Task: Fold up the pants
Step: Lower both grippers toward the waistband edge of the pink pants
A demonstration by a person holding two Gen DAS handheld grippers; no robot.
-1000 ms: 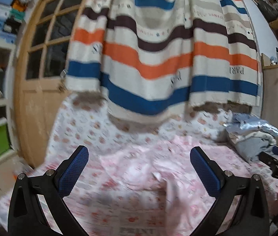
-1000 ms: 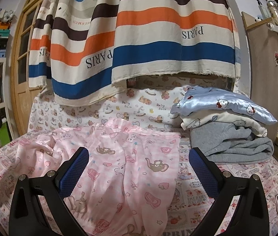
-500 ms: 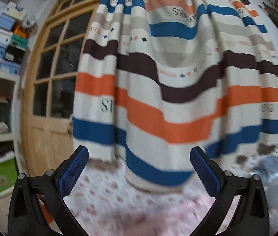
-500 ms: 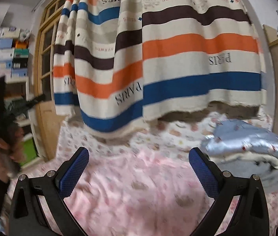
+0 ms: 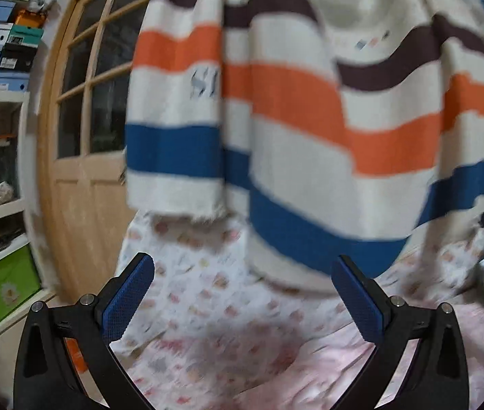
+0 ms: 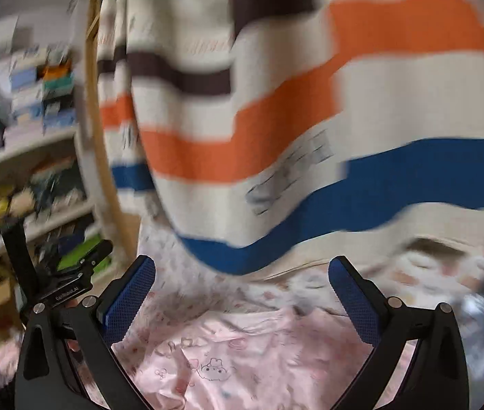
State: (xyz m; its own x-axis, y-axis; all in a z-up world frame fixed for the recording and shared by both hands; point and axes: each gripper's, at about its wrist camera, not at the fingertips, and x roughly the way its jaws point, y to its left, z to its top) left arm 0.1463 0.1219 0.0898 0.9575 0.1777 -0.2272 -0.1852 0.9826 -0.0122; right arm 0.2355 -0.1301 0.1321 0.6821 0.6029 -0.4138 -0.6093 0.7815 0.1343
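Both tools were held raised above the bed, neither touching cloth. The right gripper had its blue-padded fingers spread wide apart with nothing between them. The left gripper stood the same way, fingers well apart and empty.

The pink pants lay flat on the bed directly below and just ahead of the right gripper, their printed surface filling the low centre of the right wrist view. In the left wrist view the same pink cloth showed only at the lower right, so the garment lay to the right of the left gripper's line. I judged the right gripper the nearer and better placed for a first grasp; the left would need to travel rightward and down. The long axis of the pants could not be fixed: both views were smeared, and the waistband and hems were not distinguishable, though the cloth appeared to run across the right view rather than away from it.

Beyond the pants lay the patterned bed sheet. Behind that hung a striped curtain, with a wooden door to its left.

The fold looked not yet begun.
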